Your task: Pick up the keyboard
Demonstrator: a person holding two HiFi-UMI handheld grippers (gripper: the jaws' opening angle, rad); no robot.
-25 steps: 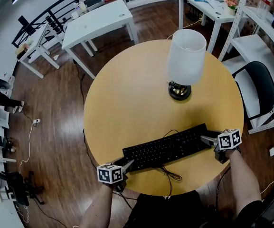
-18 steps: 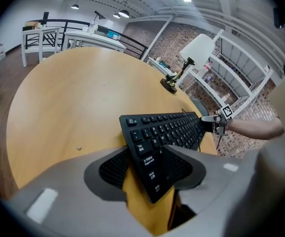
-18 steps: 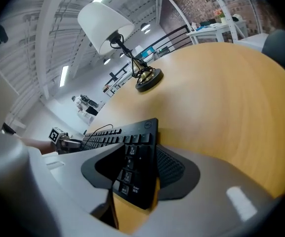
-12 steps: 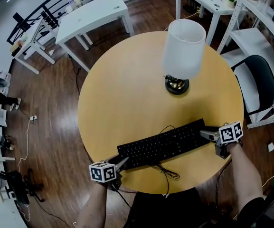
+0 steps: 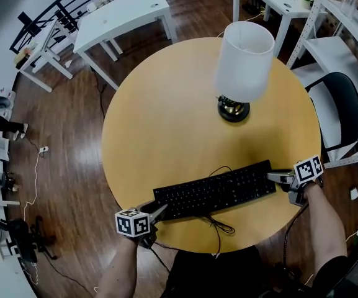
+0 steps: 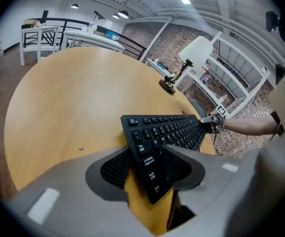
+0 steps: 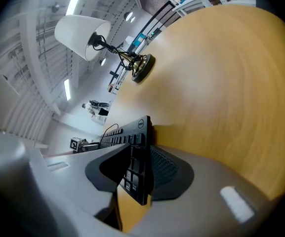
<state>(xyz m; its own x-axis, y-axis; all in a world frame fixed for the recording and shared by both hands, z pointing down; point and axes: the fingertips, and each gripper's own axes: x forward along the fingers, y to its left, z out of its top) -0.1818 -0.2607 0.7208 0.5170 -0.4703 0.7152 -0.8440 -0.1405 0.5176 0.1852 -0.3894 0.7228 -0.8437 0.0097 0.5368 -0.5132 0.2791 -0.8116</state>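
Round and honey-coloured, the table point(image 5: 166, 123) stands on a dark plank floor and carries the black keyboard point(image 5: 214, 190), which lies near its front edge between the two grippers, one end in each.

The keyboard's right end sits edge-on between the jaws of the right gripper point(image 5: 273, 176). Those jaws have just been closing. In the right gripper view one pad lies against the key face and the meshed pad against the underside, so the gripper pinches the board through its thickness.

The keyboard's left corner, where the Tab and Caps Lock keys are, reaches back between the jaws of the left gripper point(image 5: 157, 211). These jaws stand wide and have also just been closing. One pad meets the short end of the board and the other comes in over the keys, so they clamp that corner, with some bare table showing between the pads nearer the camera.

A thin black cable point(image 5: 219, 225) loops on the table behind the keyboard's middle, on the person's side.

Well ahead of both grippers, and nearer the right one's side, a lamp point(image 5: 244, 61) with a white shade stands upright on a dark round base.

Off the table, beyond the right gripper's outer side, is a black chair point(image 5: 343, 113). Far ahead of the left gripper stand white tables point(image 5: 126, 17).
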